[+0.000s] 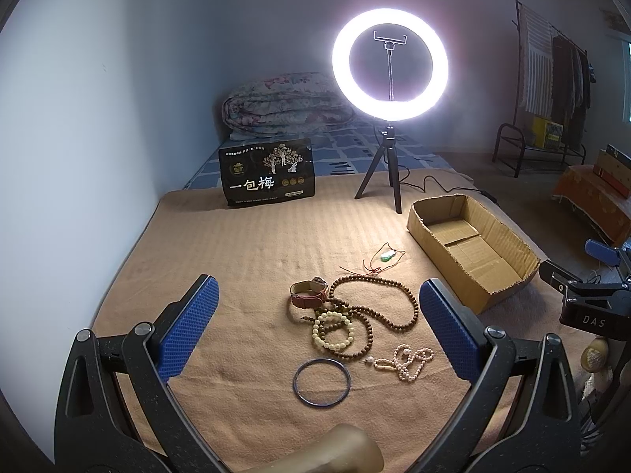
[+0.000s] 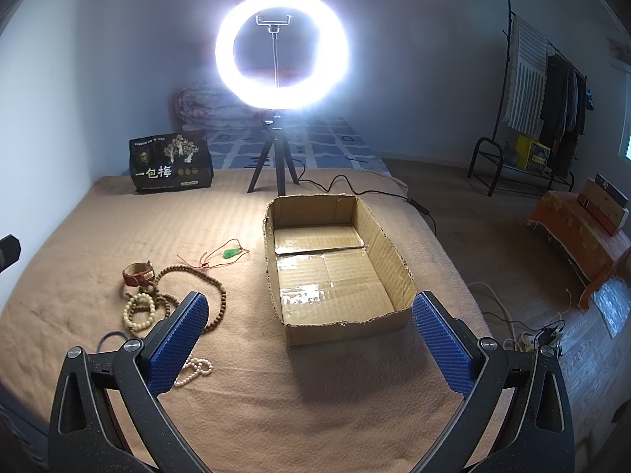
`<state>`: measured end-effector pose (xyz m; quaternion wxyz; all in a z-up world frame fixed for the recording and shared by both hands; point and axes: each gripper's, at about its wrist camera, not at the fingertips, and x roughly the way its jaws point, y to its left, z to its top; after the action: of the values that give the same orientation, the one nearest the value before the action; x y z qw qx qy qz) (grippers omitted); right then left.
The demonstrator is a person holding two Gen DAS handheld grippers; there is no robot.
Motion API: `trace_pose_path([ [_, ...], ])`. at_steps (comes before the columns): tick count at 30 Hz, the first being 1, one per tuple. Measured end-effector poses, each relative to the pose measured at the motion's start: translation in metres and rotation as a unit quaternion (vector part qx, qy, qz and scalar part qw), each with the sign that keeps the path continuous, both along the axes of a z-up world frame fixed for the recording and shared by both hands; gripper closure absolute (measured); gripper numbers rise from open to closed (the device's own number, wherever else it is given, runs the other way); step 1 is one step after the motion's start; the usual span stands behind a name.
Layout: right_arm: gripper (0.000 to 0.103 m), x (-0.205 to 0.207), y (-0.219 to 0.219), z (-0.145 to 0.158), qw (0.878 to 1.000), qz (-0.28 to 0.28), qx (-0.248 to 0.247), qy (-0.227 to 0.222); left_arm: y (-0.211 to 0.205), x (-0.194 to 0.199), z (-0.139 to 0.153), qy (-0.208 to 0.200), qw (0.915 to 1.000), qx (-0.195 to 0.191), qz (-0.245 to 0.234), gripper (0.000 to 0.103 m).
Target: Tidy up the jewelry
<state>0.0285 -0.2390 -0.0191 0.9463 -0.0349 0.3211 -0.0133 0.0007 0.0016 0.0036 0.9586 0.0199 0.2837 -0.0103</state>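
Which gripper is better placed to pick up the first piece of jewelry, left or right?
Left, probably. The open left gripper faces the jewelry pile, with the bangle lying between its fingers. The open right gripper faces the empty cardboard box, jewelry off to its side.

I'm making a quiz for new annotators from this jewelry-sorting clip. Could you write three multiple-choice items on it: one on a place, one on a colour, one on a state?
1. Where does the bangle lie?
A. in the cardboard box
B. on the blanket, nearest the left tongs
C. on the tripod

2. What colour is the pendant on the red cord?
A. green
B. blue
C. white

3. What is the state of the cardboard box?
A. closed
B. full of beads
C. open, holding no jewelry

Answers: 1 B, it lies flat on the blanket between the left tongs. 2 A, it shows green in both views. 3 C, only its bare floor shows.
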Motion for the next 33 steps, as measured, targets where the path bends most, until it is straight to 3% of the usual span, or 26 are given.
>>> trace_pose_path([
  [33,0.0,-0.0016,0.0004,-0.002,1.0,-0.002,0.002,0.003,-0.0019,-0.0002,0.0025,-0.001,1.0,0.001,0.0,0.0],
])
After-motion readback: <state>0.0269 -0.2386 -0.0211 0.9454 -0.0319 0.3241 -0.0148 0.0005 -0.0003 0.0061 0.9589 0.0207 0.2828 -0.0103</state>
